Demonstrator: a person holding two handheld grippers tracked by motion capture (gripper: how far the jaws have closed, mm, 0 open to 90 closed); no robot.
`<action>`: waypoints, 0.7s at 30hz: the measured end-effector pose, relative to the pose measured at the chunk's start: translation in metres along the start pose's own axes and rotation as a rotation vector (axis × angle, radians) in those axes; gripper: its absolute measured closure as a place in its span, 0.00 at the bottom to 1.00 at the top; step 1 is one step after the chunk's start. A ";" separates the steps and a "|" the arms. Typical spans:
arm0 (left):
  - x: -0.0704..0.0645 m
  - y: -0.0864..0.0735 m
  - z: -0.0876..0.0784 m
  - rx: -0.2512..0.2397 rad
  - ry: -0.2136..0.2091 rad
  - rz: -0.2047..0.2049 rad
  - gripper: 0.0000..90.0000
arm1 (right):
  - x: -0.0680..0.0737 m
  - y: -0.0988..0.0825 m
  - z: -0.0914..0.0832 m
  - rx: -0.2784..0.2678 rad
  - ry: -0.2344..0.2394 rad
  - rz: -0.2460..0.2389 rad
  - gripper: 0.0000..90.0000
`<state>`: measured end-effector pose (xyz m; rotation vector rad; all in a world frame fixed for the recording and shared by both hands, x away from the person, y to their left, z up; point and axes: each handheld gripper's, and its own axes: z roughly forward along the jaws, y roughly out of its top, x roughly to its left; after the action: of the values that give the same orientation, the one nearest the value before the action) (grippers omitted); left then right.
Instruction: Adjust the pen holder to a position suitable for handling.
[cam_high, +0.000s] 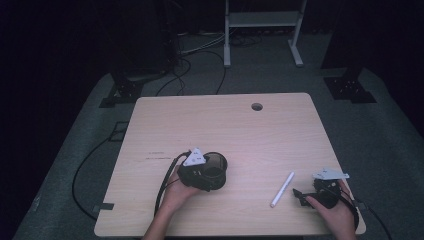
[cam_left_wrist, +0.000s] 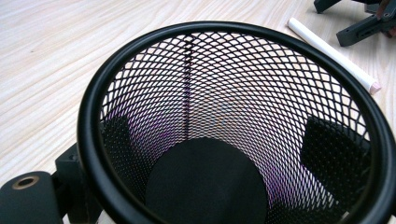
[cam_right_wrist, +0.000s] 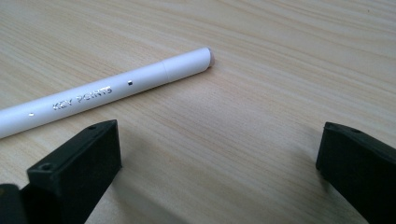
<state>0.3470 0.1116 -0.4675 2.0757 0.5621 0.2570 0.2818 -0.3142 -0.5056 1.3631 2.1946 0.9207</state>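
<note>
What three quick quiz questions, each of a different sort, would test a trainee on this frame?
1. True or false: the white pen lies inside the mesh cup.
2. Multiple choice: the right gripper is A) shut on the pen, B) open beside the pen, C) shut on the cup.
3. Fill in: the left gripper has its jaws on either side of the ___.

Key: 1 false, the pen lies on the table; 2 B; 3 mesh cup.

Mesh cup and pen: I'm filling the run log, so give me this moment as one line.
left gripper: shut on mesh cup | right gripper: open, beside white pen | pen: flat on table, outside cup
</note>
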 end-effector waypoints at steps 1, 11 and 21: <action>-0.001 0.000 0.001 -0.004 -0.003 -0.003 0.09 | 0.000 0.000 0.000 0.000 0.000 0.000 0.00; -0.007 0.006 0.011 -0.002 -0.022 0.012 0.09 | 0.000 0.000 0.000 0.000 0.000 0.000 0.00; -0.012 0.014 0.024 0.008 -0.040 0.032 0.09 | 0.000 0.000 0.000 0.000 0.000 0.000 0.00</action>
<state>0.3495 0.0816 -0.4678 2.0942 0.5063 0.2318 0.2818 -0.3142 -0.5056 1.3637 2.1944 0.9208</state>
